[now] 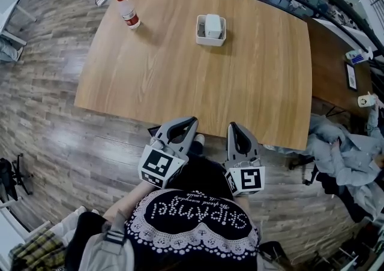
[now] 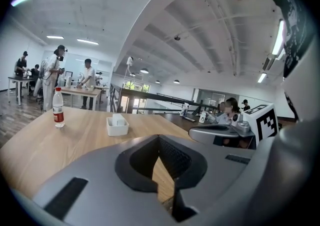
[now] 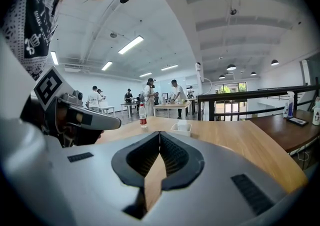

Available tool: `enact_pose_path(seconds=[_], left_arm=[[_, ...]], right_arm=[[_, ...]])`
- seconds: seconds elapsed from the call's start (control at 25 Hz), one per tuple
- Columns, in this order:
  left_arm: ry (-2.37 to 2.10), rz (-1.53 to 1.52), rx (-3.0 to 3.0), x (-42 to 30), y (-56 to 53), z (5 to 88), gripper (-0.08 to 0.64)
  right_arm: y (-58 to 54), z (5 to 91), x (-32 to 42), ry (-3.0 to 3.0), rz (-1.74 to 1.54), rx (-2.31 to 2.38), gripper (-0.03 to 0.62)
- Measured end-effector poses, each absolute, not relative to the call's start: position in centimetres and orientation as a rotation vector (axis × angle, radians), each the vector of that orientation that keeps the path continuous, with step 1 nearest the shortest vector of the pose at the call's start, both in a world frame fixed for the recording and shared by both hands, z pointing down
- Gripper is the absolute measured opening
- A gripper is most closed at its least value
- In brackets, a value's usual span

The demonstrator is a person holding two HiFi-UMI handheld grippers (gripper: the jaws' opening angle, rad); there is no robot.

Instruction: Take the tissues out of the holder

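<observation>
A white tissue holder (image 1: 211, 37) stands on the far side of the wooden table (image 1: 198, 84), with a pack of white tissues (image 1: 212, 24) upright in it. The left gripper view shows the holder (image 2: 117, 129) far ahead, as does the right gripper view, holder (image 3: 181, 129). My left gripper (image 1: 191, 122) and right gripper (image 1: 233, 126) hover side by side at the table's near edge, far from the holder. Both are shut with nothing between the jaws, which meet at the tips on the left gripper (image 2: 159, 138) and the right gripper (image 3: 160, 134).
A plastic water bottle (image 1: 128, 12) with a red label stands at the table's far left. A darker table (image 1: 336, 54) with small items adjoins on the right. Grey clothing (image 1: 342, 144) lies heaped at the right. Several people stand at distant tables (image 2: 75, 90).
</observation>
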State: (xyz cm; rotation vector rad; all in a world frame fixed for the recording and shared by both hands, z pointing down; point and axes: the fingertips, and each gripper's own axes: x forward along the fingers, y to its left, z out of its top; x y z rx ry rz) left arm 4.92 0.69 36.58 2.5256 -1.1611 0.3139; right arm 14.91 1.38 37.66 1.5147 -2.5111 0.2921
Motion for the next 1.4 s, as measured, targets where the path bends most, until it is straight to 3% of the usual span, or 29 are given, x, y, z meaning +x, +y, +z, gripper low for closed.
enact_pose_path(seconds=[0.32, 0.92, 1.4], left_arm=[[-1.095, 0.327, 2.474, 3.6, 0.0, 35.7, 0.006], [-0.656, 0.442, 2.563, 8.4, 1.3, 38.0, 0.006], [-0.703, 0.446, 2.498, 6.3, 0.4, 38.9, 0.006]], right_arm=[[0.8, 36.5, 13.2, -2.465, 0.39, 1.51, 0.009], [-1.1, 39.8, 12.3, -2.387, 0.502, 1.462, 0.009], [-1.8, 40.1, 10.8, -2.381, 0.522, 1.444, 0.009]])
